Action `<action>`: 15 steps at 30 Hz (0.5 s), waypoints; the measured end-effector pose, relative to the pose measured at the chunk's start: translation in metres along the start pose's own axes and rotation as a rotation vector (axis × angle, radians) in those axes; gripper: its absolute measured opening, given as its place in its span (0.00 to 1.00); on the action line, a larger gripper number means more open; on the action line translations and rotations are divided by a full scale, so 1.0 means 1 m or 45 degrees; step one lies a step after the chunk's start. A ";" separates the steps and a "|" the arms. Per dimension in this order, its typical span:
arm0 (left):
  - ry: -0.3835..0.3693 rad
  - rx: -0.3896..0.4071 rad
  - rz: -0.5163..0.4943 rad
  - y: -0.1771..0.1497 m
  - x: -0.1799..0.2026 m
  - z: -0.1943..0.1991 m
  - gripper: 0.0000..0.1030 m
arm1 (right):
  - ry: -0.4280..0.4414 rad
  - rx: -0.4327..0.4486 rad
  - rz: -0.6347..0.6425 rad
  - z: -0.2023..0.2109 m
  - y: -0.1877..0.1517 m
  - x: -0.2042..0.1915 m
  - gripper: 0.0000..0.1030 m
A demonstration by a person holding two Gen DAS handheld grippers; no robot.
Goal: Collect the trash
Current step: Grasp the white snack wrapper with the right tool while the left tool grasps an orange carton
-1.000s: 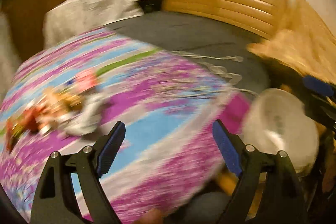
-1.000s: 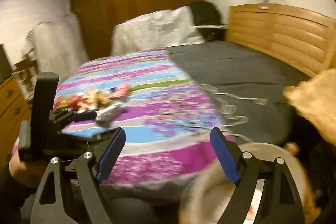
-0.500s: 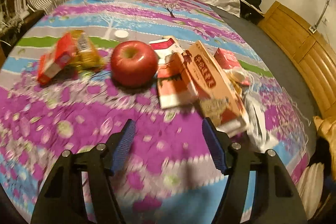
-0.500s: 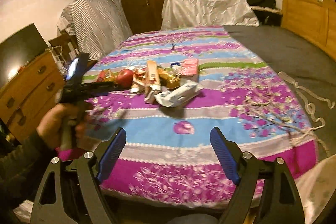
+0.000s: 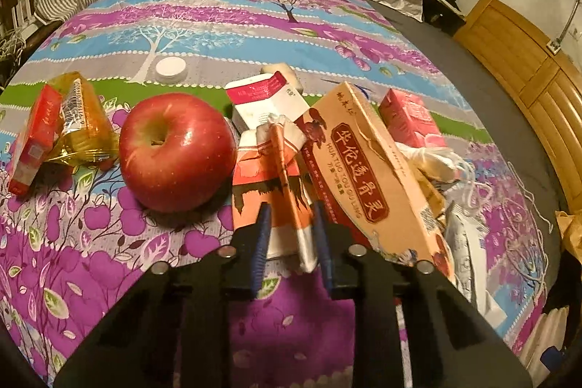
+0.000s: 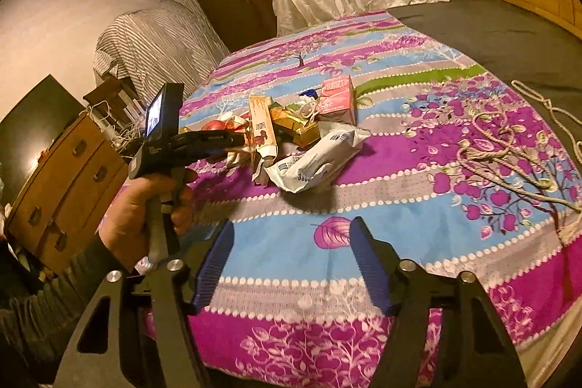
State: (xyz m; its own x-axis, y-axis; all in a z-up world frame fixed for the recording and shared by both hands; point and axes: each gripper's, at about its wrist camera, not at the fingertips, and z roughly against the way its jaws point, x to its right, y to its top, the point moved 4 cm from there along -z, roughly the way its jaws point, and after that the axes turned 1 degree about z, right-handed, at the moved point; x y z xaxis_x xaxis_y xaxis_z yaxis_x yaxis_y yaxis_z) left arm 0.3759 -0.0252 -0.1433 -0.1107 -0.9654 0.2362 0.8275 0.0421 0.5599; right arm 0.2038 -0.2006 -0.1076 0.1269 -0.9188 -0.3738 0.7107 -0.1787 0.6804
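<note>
- Trash heap sits mid-bed on the purple, blue & white tree-print bedspread (image 5: 203,24), w/ a shiny red apple (image 5: 177,151) beside it on the left in the left wrist view
- Left gripper (image 5: 291,235) is right at the heap's near edge; jaws closing around the near end of a flattened orange-and-white paper carton (image 5: 280,180); carton end is between the blue pads (image 5: 262,235), but can't tell if they press it yet
- Carton's long axis runs straight away from the left gripper, roughly in line w/ its fingers, so the narrow side faces the pads – prob the relation the pick turns on
- Long tan-and-red cardboard box w/ Chinese print (image 5: 367,170) lies just right of the carton, touching or overlapping it, angled toward the lower right; could drag along on lift
- Yellow foil wrapper (image 5: 82,119) & small red box (image 5: 34,137) lie left of the apple, apart from the heap
- Right gripper (image 6: 291,260) hovers low over bare bedspread, well short of the heap; jaws closing, nothing between them
- From the right wrist view the heap is ahead & slightly left; nearest piece to it is a crumpled white plastic packet (image 6: 316,155)
- Left hand (image 6: 145,206) is clearly nearer the trash; right one needs to go fwd for its own piece, I'd judge
</note>
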 end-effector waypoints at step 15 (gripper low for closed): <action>-0.069 0.078 -0.051 -0.033 -0.016 0.044 0.04 | 0.064 -0.277 -0.440 -0.157 0.063 0.064 0.59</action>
State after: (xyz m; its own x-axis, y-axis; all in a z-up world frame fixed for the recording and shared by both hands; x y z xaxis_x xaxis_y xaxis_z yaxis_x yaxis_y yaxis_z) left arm 0.3257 0.0003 -0.1307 -0.1738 -0.9514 0.2543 0.7867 0.0212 0.6170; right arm 0.3656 -0.2153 -0.1873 -0.1148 -0.7984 -0.5911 0.8466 -0.3900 0.3623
